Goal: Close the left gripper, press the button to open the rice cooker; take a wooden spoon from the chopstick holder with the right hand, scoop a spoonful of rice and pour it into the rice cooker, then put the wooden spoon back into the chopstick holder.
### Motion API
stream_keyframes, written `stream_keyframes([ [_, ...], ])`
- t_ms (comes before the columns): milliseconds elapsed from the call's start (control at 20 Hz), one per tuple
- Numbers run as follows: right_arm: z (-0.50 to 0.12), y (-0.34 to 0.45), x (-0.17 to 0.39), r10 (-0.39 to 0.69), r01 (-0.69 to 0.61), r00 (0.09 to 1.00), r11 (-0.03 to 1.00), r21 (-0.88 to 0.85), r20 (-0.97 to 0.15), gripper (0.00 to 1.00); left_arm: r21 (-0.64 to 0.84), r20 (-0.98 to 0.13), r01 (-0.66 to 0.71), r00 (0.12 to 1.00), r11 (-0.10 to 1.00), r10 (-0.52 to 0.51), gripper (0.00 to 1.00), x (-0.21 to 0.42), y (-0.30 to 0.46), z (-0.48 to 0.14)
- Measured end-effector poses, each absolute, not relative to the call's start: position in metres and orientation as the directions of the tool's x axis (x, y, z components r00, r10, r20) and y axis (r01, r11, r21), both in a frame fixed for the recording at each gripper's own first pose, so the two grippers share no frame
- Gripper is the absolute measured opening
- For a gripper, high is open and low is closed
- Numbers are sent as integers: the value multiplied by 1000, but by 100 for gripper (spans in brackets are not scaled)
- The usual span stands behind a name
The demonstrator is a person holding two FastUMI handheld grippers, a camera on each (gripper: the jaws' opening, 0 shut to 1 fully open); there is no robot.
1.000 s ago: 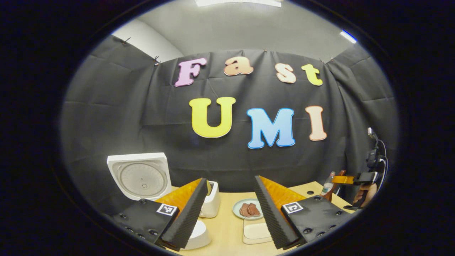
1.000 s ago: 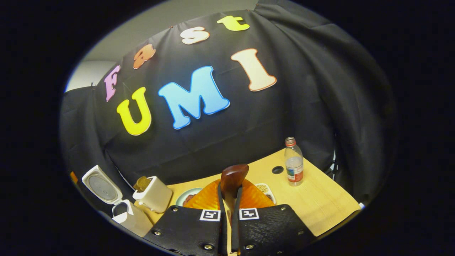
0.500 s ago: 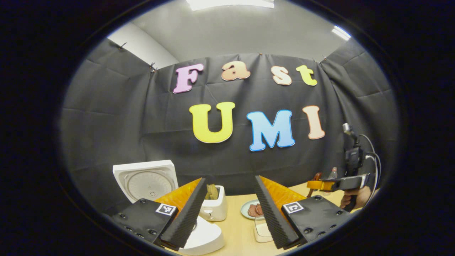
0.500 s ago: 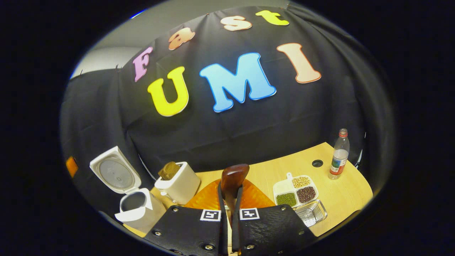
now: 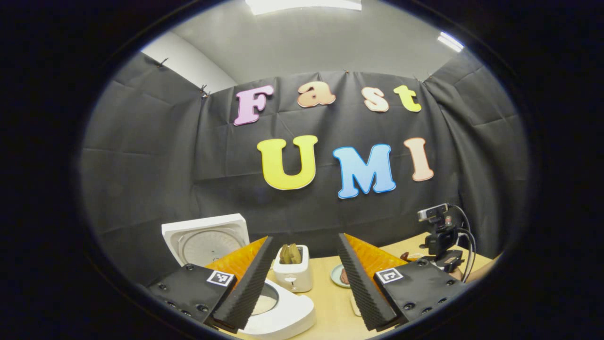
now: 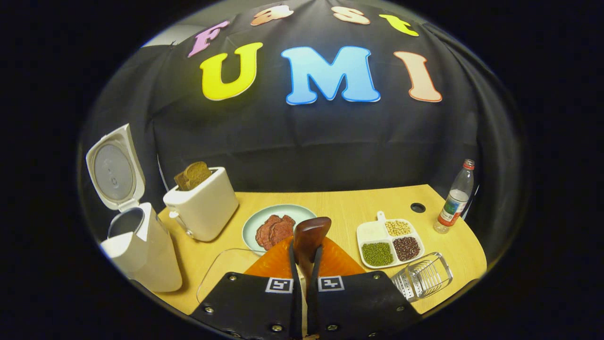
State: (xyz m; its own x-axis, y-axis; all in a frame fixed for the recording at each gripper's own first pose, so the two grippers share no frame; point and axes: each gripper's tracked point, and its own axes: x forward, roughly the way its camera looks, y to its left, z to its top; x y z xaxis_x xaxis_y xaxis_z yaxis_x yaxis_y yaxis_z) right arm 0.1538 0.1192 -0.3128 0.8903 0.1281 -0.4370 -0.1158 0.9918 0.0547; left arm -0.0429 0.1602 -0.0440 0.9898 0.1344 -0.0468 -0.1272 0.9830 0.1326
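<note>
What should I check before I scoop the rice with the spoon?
1. Rice cooker lid open: ok.
2. Wooden spoon clamped in right gripper: ok.
3. Divided tray within view; white compartment looks like the rice: cannot tell.
4. Left gripper open, clear of the spoon: ok.
5. Spoon bowl empty: cannot tell, I see it edge-on.
6. Chopstick holder free for the return: ok.

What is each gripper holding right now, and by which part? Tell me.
The right gripper clamps the wooden spoon by its handle, bowl sticking out forward. The left gripper holds nothing, jaws open.
</note>
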Motion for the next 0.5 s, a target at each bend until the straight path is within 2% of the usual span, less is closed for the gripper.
stream_keyframes([
  [300,-321,169,141,262,-135,849,947,290,-459,5,140,-72,-159,983,977,170,95,-47,178,-55],
  [400,-323,179,139,314,-110,827,904,413,-466,5,132,-74,-165,982,977,176,97,-48,180,-57],
  [500,-324,181,140,360,-52,810,830,555,-462,5,135,-75,-167,981,977,178,96,-49,182,-58],
])
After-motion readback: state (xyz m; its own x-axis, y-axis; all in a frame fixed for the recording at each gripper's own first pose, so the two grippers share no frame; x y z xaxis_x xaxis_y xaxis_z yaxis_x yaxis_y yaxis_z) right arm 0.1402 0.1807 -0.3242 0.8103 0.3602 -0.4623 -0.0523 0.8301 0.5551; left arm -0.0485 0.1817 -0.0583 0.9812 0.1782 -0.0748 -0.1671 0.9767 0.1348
